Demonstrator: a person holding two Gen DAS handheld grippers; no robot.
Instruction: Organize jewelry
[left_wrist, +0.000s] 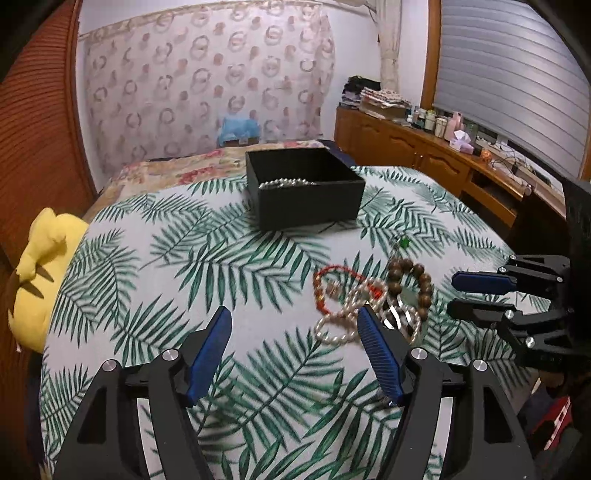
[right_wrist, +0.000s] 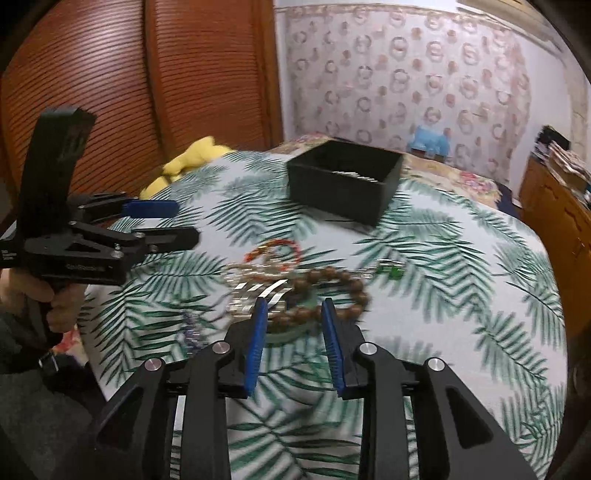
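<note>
A pile of jewelry lies on the leaf-print bedspread (left_wrist: 229, 258): a brown wooden bead bracelet (left_wrist: 424, 284) (right_wrist: 332, 284), a red-orange bead string (left_wrist: 325, 291) (right_wrist: 280, 247), a pearl strand (left_wrist: 340, 328), a silver piece (right_wrist: 262, 288) and a small green piece (right_wrist: 393, 271). A black open box (left_wrist: 306, 192) (right_wrist: 347, 181) farther back holds a pearl strand (left_wrist: 286, 182). My left gripper (left_wrist: 295, 325) is open and empty, left of the pile. My right gripper (right_wrist: 293, 314) is open and empty, just in front of the wooden bracelet; it also shows in the left wrist view (left_wrist: 454, 293).
A yellow plush toy (left_wrist: 40, 273) lies at the bed's left edge by a wooden slatted wardrobe (right_wrist: 110, 92). A wooden cabinet (left_wrist: 424, 151) with bottles and clutter runs along the right wall. A patterned curtain (left_wrist: 207, 85) hangs behind the bed.
</note>
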